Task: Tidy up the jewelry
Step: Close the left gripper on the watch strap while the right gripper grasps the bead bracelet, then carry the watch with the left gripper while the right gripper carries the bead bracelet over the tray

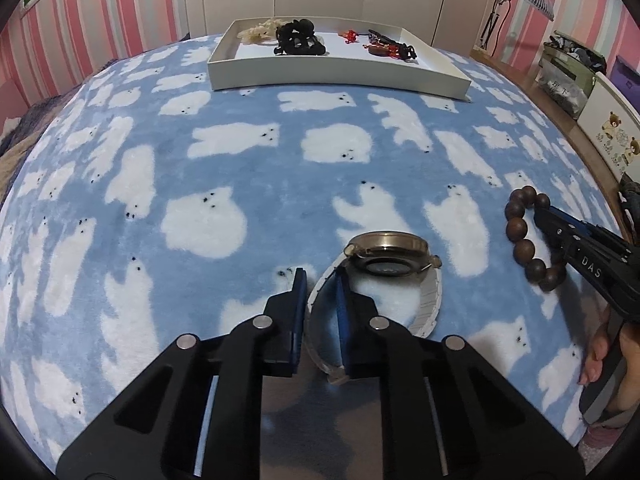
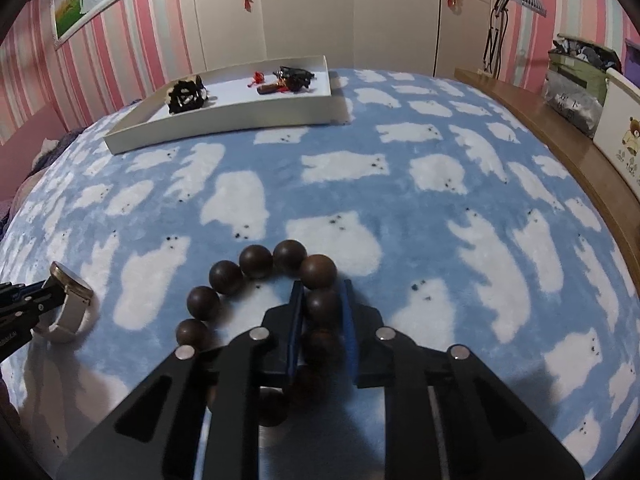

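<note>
Both pieces lie on the bed, well short of the tray (image 1: 340, 76).

Left tool (image 1: 322, 300) is clamped on the strap of the watch (image 1: 386, 256). The heavy case hangs off to one side, so the watch may swing or slide out on lifting.

Right tool (image 2: 323, 312) is clamped on one bead of the bracelet (image 2: 256, 262). Round beads may roll from the pads, and the loose loop could snag the fleece.

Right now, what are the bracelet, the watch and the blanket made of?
The bracelet looks like wood: big round dark brown beads with a dull, soft sheen. The watch seems to have a metal case, brassy and shiny at the rim, with a pale strap that could be leather or fabric. The blanket looks like fluffy fleece, blue with fuzzy white bears.
</note>
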### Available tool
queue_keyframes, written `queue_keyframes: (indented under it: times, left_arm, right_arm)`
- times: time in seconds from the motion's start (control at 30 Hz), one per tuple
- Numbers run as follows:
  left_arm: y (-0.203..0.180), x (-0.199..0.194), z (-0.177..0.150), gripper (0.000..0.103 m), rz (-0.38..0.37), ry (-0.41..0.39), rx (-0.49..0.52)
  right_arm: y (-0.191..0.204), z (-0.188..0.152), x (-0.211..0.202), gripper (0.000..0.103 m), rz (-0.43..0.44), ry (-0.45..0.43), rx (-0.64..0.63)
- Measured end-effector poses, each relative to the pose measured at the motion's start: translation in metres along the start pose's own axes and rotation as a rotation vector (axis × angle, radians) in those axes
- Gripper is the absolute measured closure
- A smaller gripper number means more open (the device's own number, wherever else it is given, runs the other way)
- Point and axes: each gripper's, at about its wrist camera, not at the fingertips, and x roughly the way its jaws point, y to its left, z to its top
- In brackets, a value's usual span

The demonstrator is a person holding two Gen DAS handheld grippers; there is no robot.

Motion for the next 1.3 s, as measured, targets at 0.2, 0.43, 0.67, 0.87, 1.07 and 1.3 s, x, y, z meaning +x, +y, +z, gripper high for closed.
queue_keyframes:
  times: [0.2,0.43,0.67,0.87,1.07,1.3]
  left_arm:
    - [0.001,-0.006,0.002,0.094,-0.021,-0.009,-0.006]
    - [0.002,-0.014,0.009,0.094,-0.033,-0.027,-0.012]
    - [0.005,-0.028,0.029,0.094,-0.03,-0.071,-0.02]
    - [0.004,-0.039,0.058,0.094,-0.026,-0.109,-0.008]
    - [0.013,-0.037,0.099,0.094,-0.027,-0.122,-0.028]
    - [0.025,-0.016,0.155,0.094,-0.01,-0.114,-0.022]
  right_arm:
    - [0.0,0.005,-0.006,0.084,0.019,-0.031,0.01]
    - [0.001,0.017,-0.018,0.084,0.04,-0.078,0.014]
    - [0.011,0.037,-0.026,0.084,0.037,-0.11,-0.006]
    - [0.02,0.067,-0.031,0.084,0.039,-0.145,-0.021]
    - [0.029,0.104,-0.03,0.084,0.031,-0.182,-0.042]
    - [0.038,0.154,-0.017,0.084,0.045,-0.208,-0.056]
